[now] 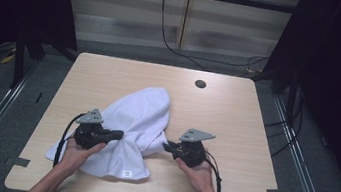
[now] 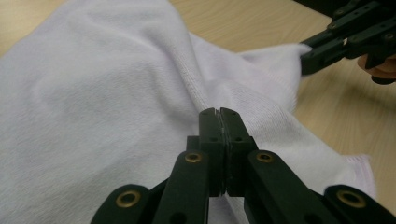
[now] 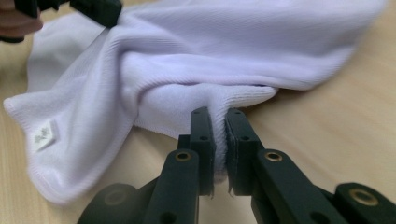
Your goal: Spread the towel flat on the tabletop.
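Observation:
A white towel (image 1: 141,112) lies crumpled on the wooden table (image 1: 235,120), with a small label (image 3: 44,135) at its near corner. My left gripper (image 1: 120,133) rests on the towel's middle; in the left gripper view its jaws (image 2: 219,112) are pressed together on a raised ridge of the cloth (image 2: 93,93). My right gripper (image 1: 166,146) is at the towel's right edge. In the right gripper view it (image 3: 219,114) is shut on a fold of the towel (image 3: 233,56) that shows between the pads. Both grippers point toward each other.
A dark round hole (image 1: 200,84) sits in the table near the back right. Bare wood lies to the right and behind the towel. Black cables (image 1: 171,40) run over the floor beyond the table. Dark curtains stand at both sides.

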